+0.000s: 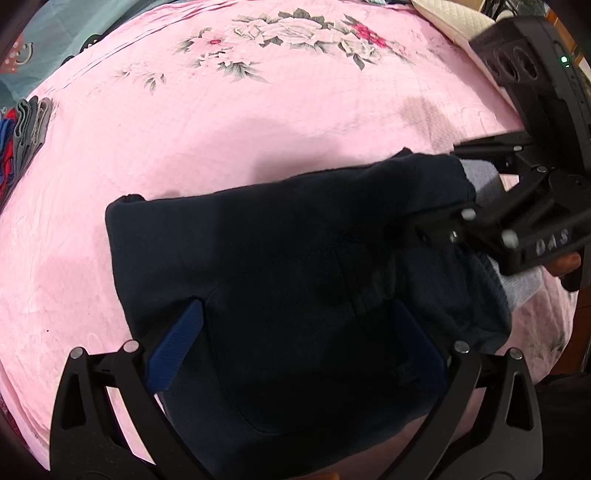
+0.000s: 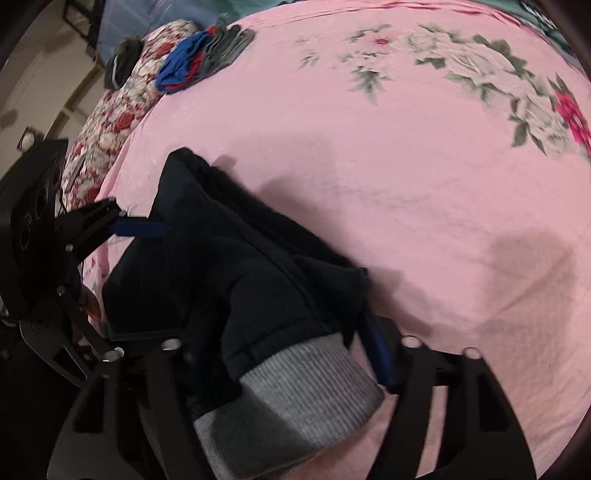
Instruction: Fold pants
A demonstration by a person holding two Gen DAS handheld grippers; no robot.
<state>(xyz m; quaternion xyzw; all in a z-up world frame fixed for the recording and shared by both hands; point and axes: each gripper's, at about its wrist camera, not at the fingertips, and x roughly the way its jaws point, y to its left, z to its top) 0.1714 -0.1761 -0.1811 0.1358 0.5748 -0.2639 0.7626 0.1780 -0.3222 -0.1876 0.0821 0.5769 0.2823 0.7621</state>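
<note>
Pink bedspread [image 1: 258, 122] printed with a spray of pale and crimson flowers [image 1: 291, 33], stretched over a bed and serving as the work surface. At its far left edge in the left wrist view, a pile of folded clothes [image 1: 31, 122], grey with blue and red; the same pile [image 2: 207, 55] at top left in the right wrist view, lying beside a red-and-white floral quilt [image 2: 110, 118]. Cream quilted cushion [image 1: 450, 14] at the far right corner. Pale wall and door frame [image 2: 33, 85] beyond the bed in the right wrist view; teal cloth [image 1: 55, 33] past the bedspread's far edge.

Dark navy pants [image 1: 280, 258], folded into a thick bundle, lying on the near part of the bedspread; grey ribbed cuffs [image 2: 295, 398] protruding at the bundle's right end.

Left gripper [image 1: 295, 347] spread wide, blue pads [image 1: 177, 347] standing either side of the near part of the bundle, over the cloth; contact with the fabric not discernible. Right gripper [image 2: 284, 365] partly spread, straddling the cuffed end, cloth between its fingers; pressure of the blue pad [image 2: 380, 358] on the fabric not discernible. A fingertip [image 1: 565, 264] visible behind the right gripper's body.

No containers visible.
</note>
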